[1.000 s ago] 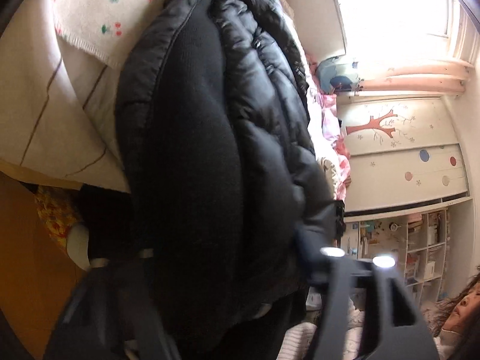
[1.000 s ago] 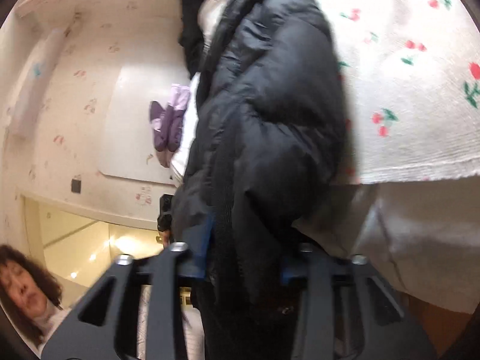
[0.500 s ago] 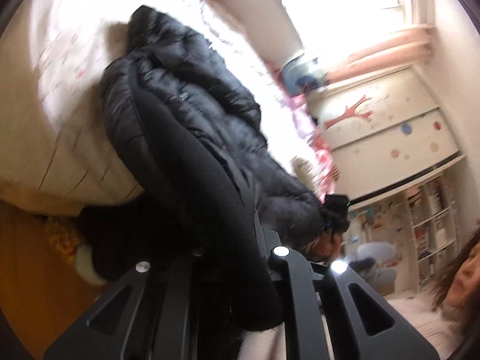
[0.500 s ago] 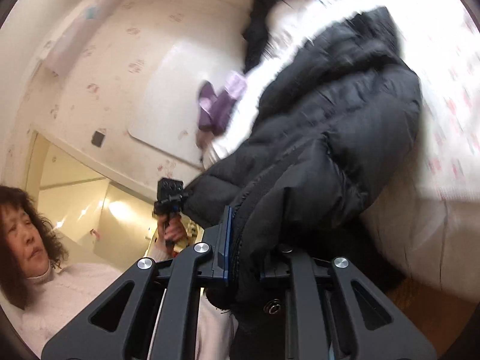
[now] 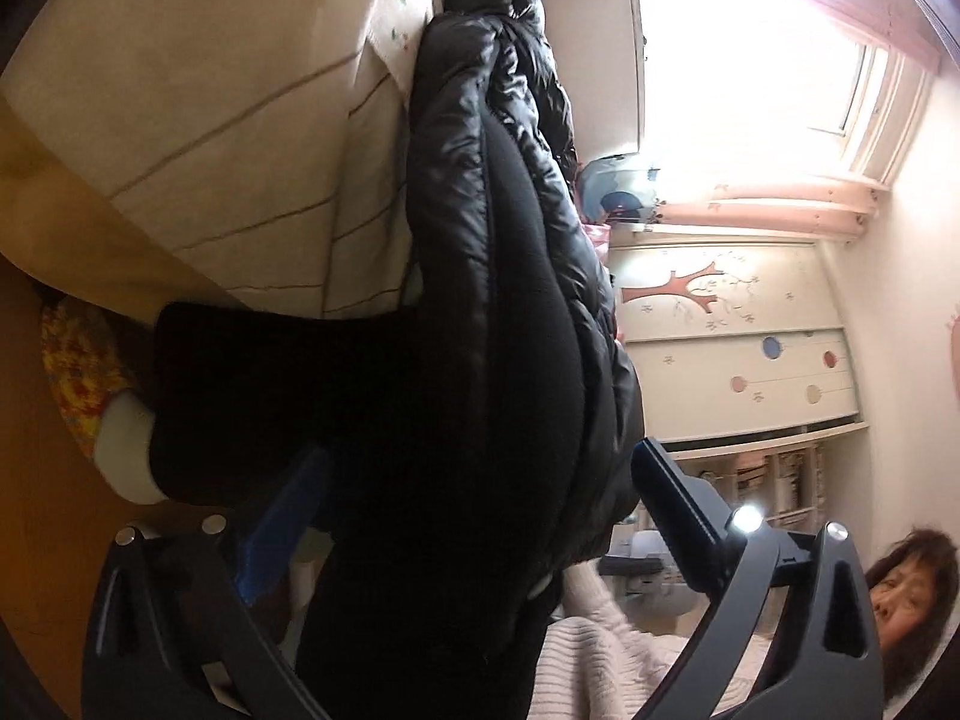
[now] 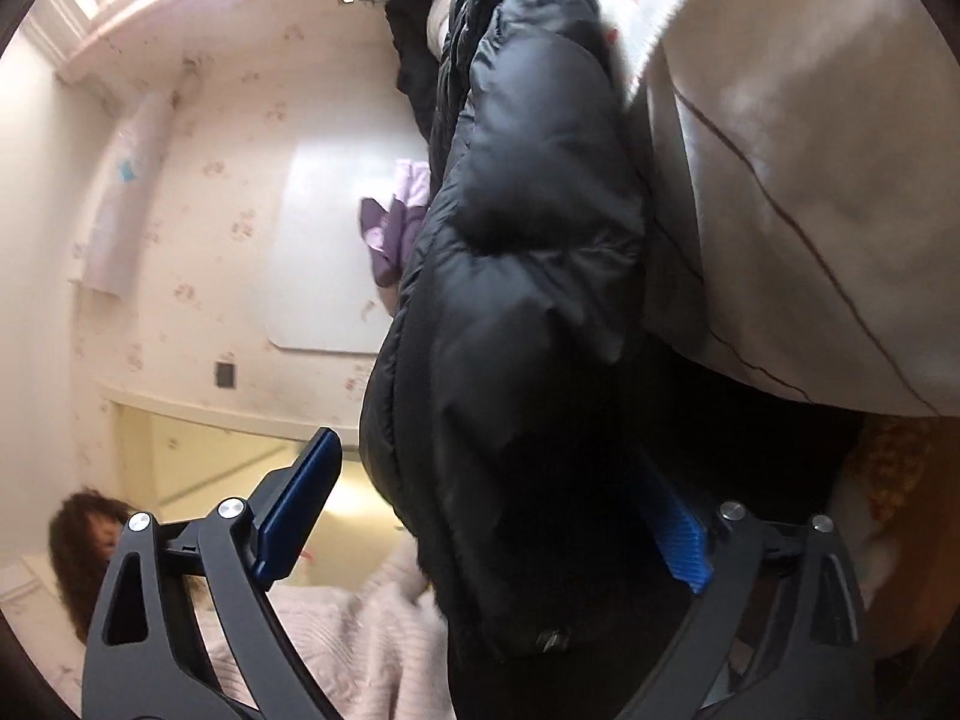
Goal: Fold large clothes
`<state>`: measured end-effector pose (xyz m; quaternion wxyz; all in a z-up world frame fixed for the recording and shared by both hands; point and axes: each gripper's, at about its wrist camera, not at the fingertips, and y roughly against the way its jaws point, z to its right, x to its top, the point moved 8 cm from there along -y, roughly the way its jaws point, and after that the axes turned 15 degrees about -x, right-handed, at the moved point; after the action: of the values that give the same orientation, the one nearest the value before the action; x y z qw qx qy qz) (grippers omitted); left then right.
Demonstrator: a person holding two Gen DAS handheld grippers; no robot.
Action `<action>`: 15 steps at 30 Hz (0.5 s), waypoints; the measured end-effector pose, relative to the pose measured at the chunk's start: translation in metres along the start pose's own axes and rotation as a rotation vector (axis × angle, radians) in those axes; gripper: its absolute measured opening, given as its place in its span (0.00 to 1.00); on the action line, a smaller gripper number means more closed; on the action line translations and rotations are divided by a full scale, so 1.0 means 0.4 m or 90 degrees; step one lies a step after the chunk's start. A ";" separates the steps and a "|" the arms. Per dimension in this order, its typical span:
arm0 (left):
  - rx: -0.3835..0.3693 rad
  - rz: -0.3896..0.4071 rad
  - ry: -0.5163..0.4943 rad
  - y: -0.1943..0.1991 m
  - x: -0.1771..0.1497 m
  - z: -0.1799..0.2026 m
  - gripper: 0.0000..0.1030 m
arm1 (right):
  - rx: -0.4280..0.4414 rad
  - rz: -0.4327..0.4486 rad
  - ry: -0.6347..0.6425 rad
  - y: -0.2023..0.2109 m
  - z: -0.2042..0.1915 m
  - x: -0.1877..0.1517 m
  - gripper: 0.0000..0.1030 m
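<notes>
A black puffer jacket [image 5: 480, 300] lies on the bed and hangs over its near edge, filling the middle of both views. My left gripper [image 5: 480, 456] has its jaws opening wide; the jacket's lower fold sits between the blue pads [image 5: 282, 516], which do not press on it. My right gripper [image 6: 486, 456] is likewise opening, and the jacket [image 6: 528, 240] hangs loose between its blue pads [image 6: 294, 510]. The jacket hides part of each gripper's inner side.
The mattress [image 5: 240, 150] has a cream cover with brown lines and a cherry-print blanket [image 5: 402, 12] on top. A person in a white knit sweater [image 6: 360, 630] stands close behind the grippers. A purple garment [image 6: 396, 228] lies farther along the bed. A painted wardrobe [image 5: 720, 312] stands beyond.
Both grippers were shut on the jacket's edge half a second ago and have now opened wide, letting it go. Both have dropped lower, against the bed's side.
</notes>
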<state>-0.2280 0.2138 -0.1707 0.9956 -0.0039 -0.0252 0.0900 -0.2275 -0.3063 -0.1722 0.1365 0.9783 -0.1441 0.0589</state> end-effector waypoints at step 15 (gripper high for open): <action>0.050 0.054 -0.169 -0.057 -0.030 0.301 0.13 | -0.015 0.113 0.200 0.031 -0.296 -0.041 0.17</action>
<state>-0.2420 0.1896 -0.0510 0.9783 0.0456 -0.1528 0.1324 -0.2557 -0.2797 -0.0587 0.1634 0.9388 -0.2076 0.2212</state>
